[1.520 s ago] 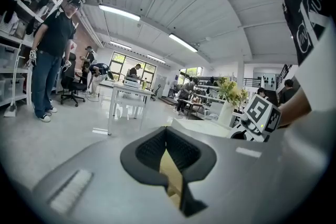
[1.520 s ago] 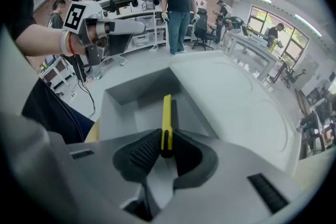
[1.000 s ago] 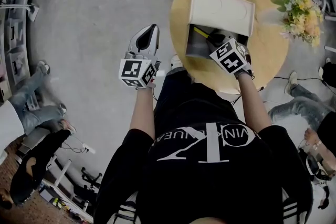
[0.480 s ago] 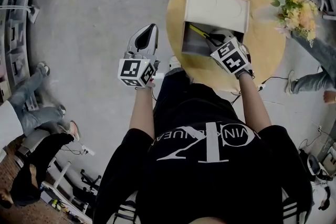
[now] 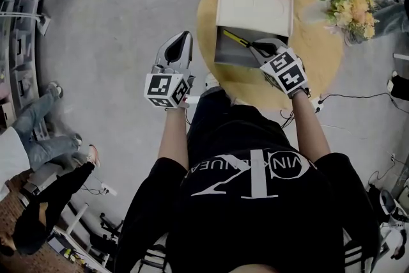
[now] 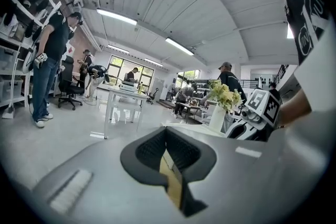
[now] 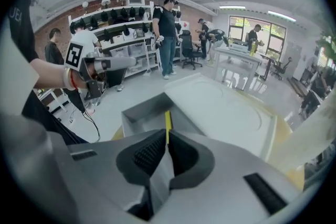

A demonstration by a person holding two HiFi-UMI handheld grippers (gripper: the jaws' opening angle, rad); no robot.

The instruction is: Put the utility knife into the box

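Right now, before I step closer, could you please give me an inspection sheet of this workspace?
Surface: round wooden table, bare wood around the box.
Job's things: open box, its white lid laid back; yellow utility knife held over the grey inside, not yet let go.
Clutter: flowers at the table's right edge.
Grippers: right gripper jaws shut on the utility knife; left gripper jaws together, nothing held, off the table over the floor.
Cables: black cable on the floor beside the table.
Surroundings: people standing and sitting around, one a standing person; shelves and desks behind.
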